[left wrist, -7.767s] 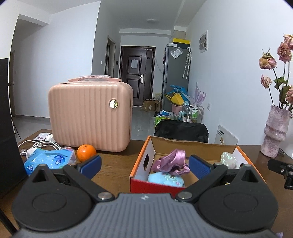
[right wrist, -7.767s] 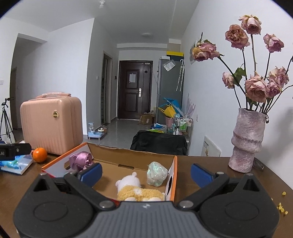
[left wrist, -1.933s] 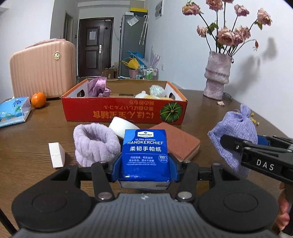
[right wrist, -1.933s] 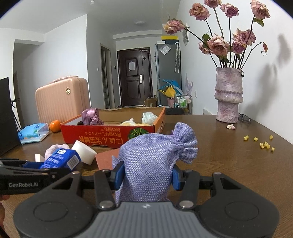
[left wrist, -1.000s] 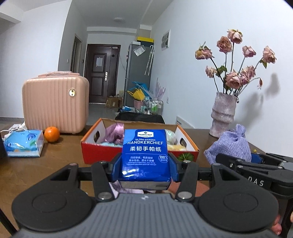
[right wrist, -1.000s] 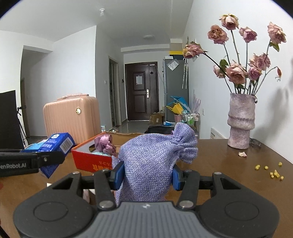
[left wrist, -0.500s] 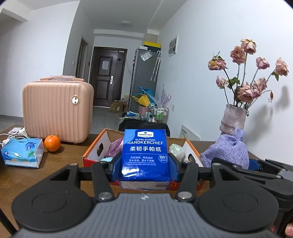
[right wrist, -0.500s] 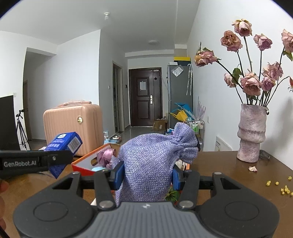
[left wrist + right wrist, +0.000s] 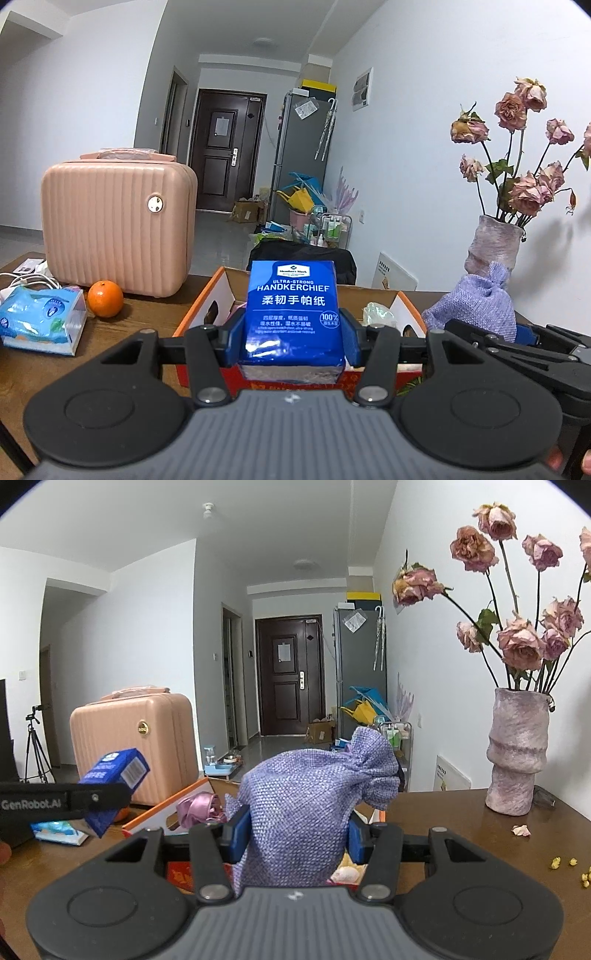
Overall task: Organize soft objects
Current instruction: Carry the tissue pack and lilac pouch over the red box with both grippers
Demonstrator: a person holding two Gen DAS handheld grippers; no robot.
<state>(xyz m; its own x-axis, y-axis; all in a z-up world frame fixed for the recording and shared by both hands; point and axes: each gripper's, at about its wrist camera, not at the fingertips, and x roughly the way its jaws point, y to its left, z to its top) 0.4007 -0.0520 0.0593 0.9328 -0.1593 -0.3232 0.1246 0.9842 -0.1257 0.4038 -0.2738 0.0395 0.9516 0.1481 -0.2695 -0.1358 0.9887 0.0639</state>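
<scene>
My left gripper [image 9: 291, 338] is shut on a blue handkerchief tissue pack [image 9: 293, 314] and holds it above the near edge of the orange cardboard box [image 9: 201, 312]. My right gripper [image 9: 295, 832] is shut on a purple cloth pouch [image 9: 306, 812], also raised over the box [image 9: 166, 812]. The pouch shows at the right in the left wrist view [image 9: 476, 308]; the tissue pack shows at the left in the right wrist view [image 9: 110, 782]. A pink satin item [image 9: 199, 808] and a clear crinkled bag [image 9: 376, 314] lie in the box.
A pink suitcase [image 9: 114, 229], an orange [image 9: 105, 298] and a blue wipes pack [image 9: 40, 319] stand on the table's left. A vase of dried roses [image 9: 517, 753] stands at the right, with petals and yellow crumbs [image 9: 565, 864] near it.
Both grippers have risen and moved forward with their objects, now over the box's near edge. The loose items on the table in front of the box have dropped out of view.
</scene>
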